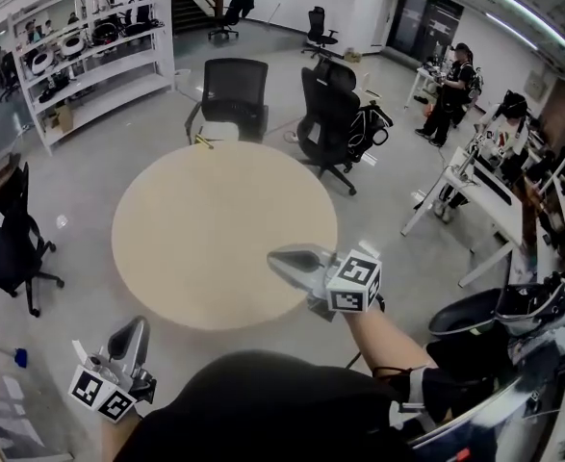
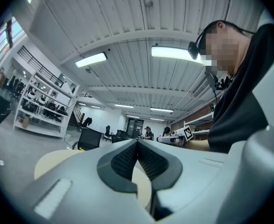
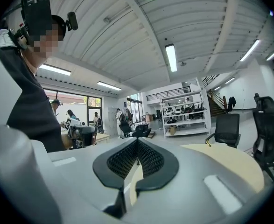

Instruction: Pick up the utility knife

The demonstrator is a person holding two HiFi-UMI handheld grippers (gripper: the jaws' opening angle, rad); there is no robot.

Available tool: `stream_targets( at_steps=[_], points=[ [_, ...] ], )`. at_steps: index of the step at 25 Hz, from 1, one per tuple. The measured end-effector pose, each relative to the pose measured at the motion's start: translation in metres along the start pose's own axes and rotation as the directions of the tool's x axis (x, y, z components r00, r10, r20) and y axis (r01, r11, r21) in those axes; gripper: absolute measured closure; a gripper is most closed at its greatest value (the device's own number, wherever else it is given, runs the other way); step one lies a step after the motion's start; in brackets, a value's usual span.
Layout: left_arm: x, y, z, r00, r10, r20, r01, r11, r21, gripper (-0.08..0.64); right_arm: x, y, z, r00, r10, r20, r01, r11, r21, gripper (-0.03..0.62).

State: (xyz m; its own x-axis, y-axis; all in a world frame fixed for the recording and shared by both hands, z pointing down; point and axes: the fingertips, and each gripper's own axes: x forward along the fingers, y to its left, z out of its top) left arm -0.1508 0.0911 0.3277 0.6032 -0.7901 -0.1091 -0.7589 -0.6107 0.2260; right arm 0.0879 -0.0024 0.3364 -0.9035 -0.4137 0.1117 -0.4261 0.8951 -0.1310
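Observation:
A small yellow and black utility knife (image 1: 203, 143) lies at the far edge of the round beige table (image 1: 215, 248). It also shows as a yellow speck (image 3: 207, 143) in the right gripper view. My right gripper (image 1: 280, 256) hovers over the table's near right edge, pointing left, shut and empty (image 3: 137, 141). My left gripper (image 1: 136, 329) is off the table at the lower left, over the floor, its jaws pressed together with nothing between them (image 2: 137, 141). Both grippers are far from the knife.
Two black office chairs (image 1: 232, 94) (image 1: 330, 114) stand just beyond the table. A third chair (image 1: 12, 239) is on the left. White shelving (image 1: 89, 46) fills the back left. Desks (image 1: 475, 181) and a standing person (image 1: 450, 89) are at the right.

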Motion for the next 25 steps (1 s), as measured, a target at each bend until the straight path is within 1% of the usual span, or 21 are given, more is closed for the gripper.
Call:
stream_targets(
  at_steps=[4,8,13,16,19,21,23,25],
  points=[
    [0.004,0.022,-0.006,1.000,0.004,-0.011,-0.004,1.000,-0.020,0.563,0.022,-0.011,-0.006,1.000,0.001,-0.007,-0.001,1.000,0.020,0.577],
    [0.020,0.034,-0.013,1.000,0.013,-0.026,-0.014,0.999,-0.031,0.563,0.030,-0.028,-0.008,1.000,0.015,-0.021,-0.015,1.000,0.028,0.577],
    [0.064,0.035,-0.020,0.998,0.026,-0.051,-0.027,0.999,-0.029,0.562,0.021,-0.074,-0.017,0.999,0.027,-0.018,-0.026,0.998,0.058,0.577],
    [0.102,0.033,-0.028,0.997,0.046,-0.065,-0.047,0.999,-0.012,0.563,0.012,-0.118,-0.020,0.999,0.047,-0.007,-0.046,0.996,0.073,0.577],
    [0.152,0.035,-0.034,0.993,0.100,-0.065,-0.100,0.995,-0.001,0.563,0.008,-0.175,-0.019,0.996,0.086,0.008,-0.087,0.993,0.076,0.577],
    [0.192,0.030,-0.037,0.990,0.130,-0.056,-0.131,0.991,-0.024,0.563,0.004,-0.217,-0.015,0.993,0.116,0.013,-0.117,0.990,0.079,0.577],
    [0.237,0.022,-0.042,0.990,0.127,-0.057,-0.130,0.990,-0.051,0.563,-0.004,-0.259,-0.011,0.990,0.143,0.016,-0.144,0.987,0.074,0.577],
    [0.280,0.014,-0.046,0.989,0.125,-0.076,-0.129,0.990,-0.051,0.563,-0.010,-0.301,-0.008,0.987,0.160,0.021,-0.161,0.984,0.077,0.577]
  ],
)
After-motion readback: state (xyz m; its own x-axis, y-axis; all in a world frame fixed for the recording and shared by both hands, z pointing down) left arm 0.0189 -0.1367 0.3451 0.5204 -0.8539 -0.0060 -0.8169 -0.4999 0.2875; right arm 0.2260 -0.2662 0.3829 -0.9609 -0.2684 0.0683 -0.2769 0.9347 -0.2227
